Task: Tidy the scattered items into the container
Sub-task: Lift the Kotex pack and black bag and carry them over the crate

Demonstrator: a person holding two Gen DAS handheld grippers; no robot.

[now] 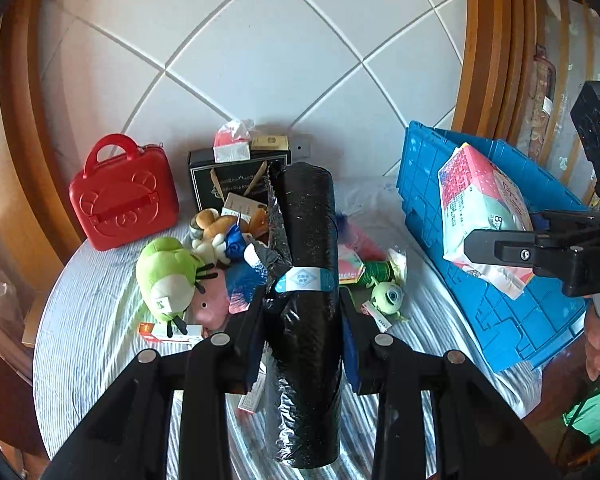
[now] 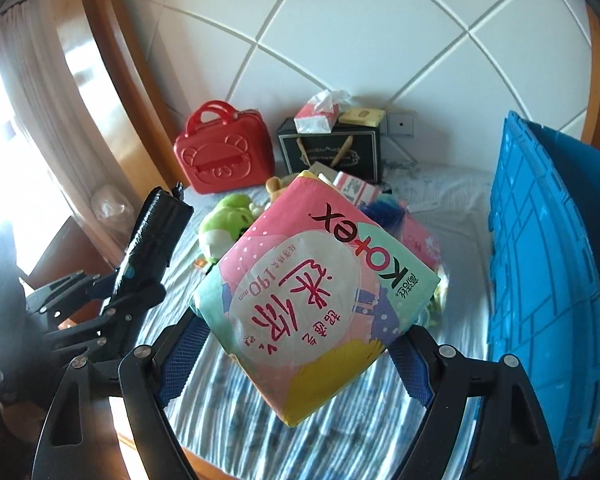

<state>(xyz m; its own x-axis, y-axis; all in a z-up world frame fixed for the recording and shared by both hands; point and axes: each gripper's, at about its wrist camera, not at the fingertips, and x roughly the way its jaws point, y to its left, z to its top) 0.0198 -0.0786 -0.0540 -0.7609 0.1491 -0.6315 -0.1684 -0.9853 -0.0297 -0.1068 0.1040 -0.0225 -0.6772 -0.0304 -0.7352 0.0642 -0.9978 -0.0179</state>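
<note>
Here left hand-held gripper (image 1: 302,320) clamps black roll (image 1: 306,280); right hand-held gripper (image 2: 300,344) grips Kotex pack (image 2: 312,280), label readable only there.

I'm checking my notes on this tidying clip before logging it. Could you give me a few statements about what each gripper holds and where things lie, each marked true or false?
1. The left gripper is shut on a black plastic roll with a pale blue paper band. True.
2. The right gripper is open and holds nothing. False: it is shut on a soft pink and mint Kotex pack.
3. The blue plastic crate stands at the right side of the striped bedsheet. True.
4. The red hard-shell case with a handle lies inside the crate. False: it stands on the sheet at the far left, against the wall.
5. The green plush toy is held by a gripper. False: it lies on the sheet among other toys.
</note>
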